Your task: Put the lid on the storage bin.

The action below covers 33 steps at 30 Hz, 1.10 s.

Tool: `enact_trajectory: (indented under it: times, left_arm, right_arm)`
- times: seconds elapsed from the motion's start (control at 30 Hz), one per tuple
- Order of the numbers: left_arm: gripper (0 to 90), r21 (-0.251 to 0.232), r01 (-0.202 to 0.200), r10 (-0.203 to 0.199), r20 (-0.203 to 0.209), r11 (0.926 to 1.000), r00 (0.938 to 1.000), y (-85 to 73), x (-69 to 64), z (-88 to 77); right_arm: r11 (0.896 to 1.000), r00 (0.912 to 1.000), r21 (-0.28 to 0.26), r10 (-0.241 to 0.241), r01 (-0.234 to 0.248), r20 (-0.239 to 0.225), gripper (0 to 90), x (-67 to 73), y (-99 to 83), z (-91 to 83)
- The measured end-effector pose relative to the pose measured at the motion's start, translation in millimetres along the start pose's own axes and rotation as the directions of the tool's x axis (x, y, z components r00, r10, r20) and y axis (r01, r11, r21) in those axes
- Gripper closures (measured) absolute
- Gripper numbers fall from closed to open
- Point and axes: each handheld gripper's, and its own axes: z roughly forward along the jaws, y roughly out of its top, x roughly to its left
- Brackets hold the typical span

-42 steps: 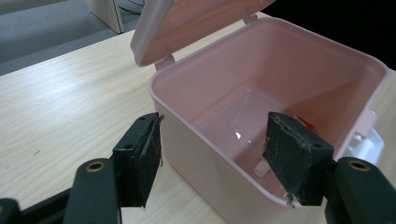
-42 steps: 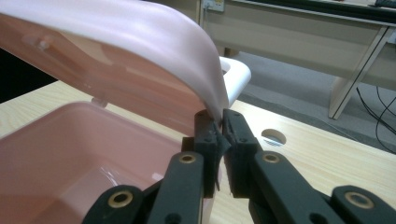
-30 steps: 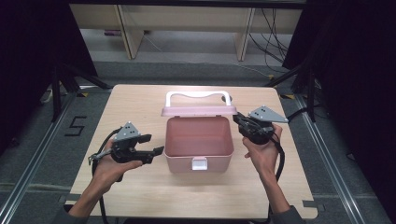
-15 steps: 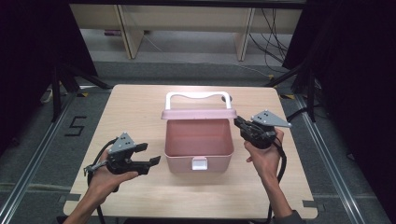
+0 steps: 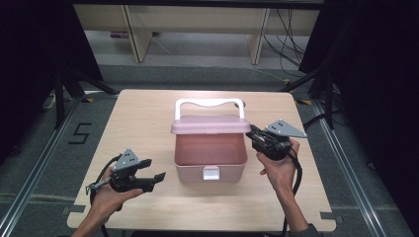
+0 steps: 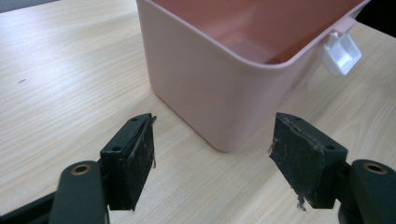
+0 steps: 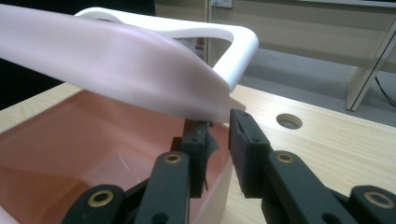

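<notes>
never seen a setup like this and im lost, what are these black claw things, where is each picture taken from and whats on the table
A person sits at a wooden table and holds a hand-operated tool in each hand: two black jaws that squeeze like tongs. The high view looks down from above. The other two come from small cameras riding on each tool, looking along its jaws.

On the table stands a pink plastic box with a white front latch and a white handle. Its lid is raised.

The left gripper is open and empty, near the box's front corner. The right gripper is at the lid's right end; its jaws have just been opening, and whether they press the lid's edge is unclear.
</notes>
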Motion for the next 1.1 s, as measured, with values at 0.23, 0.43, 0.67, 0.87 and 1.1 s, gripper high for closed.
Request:
enact_trajectory:
  times: [0.23,0.43,0.67,0.87,1.1]
  left_arm:
    - [29.4,-0.001,-0.001,0.001,-0.003,1.0,1.0,-7.6,-3.1,-0.9]
    - [29.4,0.021,-0.006,0.006,-0.011,0.9998,0.9999,-16.2,-1.9,-0.4]
    - [29.4,0.044,-0.014,0.015,-0.017,0.9989,0.9997,-20.5,1.3,-2.5]
    - [29.0,0.035,-0.003,0.004,-0.024,0.9994,0.9997,-22.4,0.3,-1.4]
    - [27.9,0.048,-0.003,0.004,-0.024,0.9989,0.9997,-25.4,0.2,0.9]
  right_arm:
    - [0.999,0.9995,0.0,-0.032,0.032,0.005,75.8,1.2,-0.1,-0.1]
    - [1.0,0.9999,-0.001,-0.007,0.007,-0.015,73.5,1.2,-1.9,-2.9]
    - [1.0,0.9993,0.004,-0.03,0.03,-0.023,68.6,-1.5,-4.7,-9.4]
    - [1.0,0.9988,0.015,0.004,-0.003,-0.048,66.6,0.2,-9.0,-12.7]
    - [0.999,0.9981,0.031,0.013,-0.011,-0.061,63.4,0.7,-13.9,-14.8]
